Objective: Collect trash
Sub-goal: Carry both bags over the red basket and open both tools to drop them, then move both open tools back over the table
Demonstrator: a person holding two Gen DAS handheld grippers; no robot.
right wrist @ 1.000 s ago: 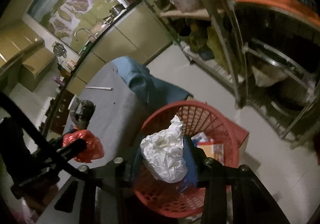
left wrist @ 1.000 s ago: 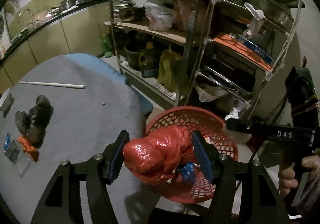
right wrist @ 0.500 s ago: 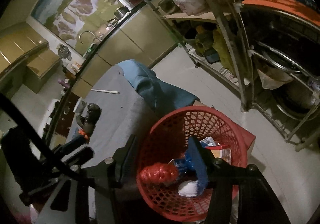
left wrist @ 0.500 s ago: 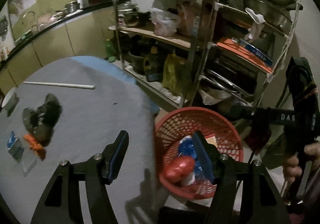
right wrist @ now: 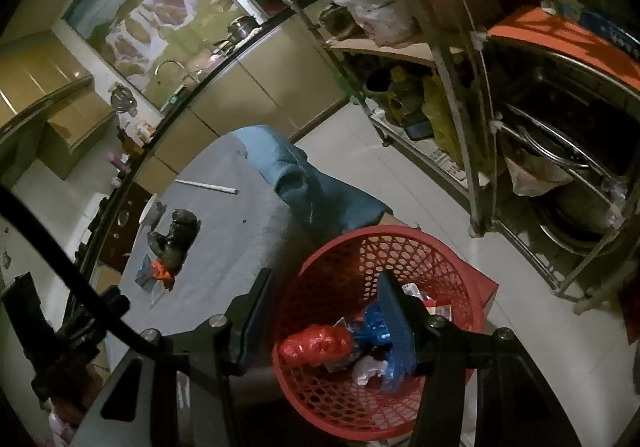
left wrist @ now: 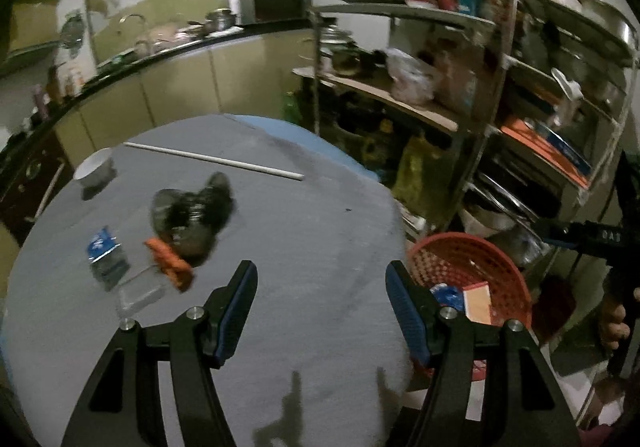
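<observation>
A red mesh basket [right wrist: 400, 247] stands on the floor beside the grey table [left wrist: 304, 231]; it also shows in the left wrist view [left wrist: 472, 259]. In it lie a red crumpled bag [right wrist: 316, 343], blue wrappers [right wrist: 372, 323] and white paper [right wrist: 366, 369]. My right gripper [right wrist: 328, 315] is open and empty above the basket. My left gripper [left wrist: 320, 303] is open and empty over the table's near edge. On the table lie a dark crumpled bag [left wrist: 188, 211], an orange scrap [left wrist: 168, 261] and a clear bottle with a blue label [left wrist: 106, 257].
A white stick [left wrist: 212, 161] and a white bowl [left wrist: 94, 169] lie at the table's far side. A metal shelf rack [left wrist: 460, 119] full of pots and bags stands behind the basket. A blue cloth [right wrist: 316, 187] hangs off the table edge.
Both grippers opened and let go: the red bag and the white paper dropped into the basket. The left gripper has swung left, back over the table.
</observation>
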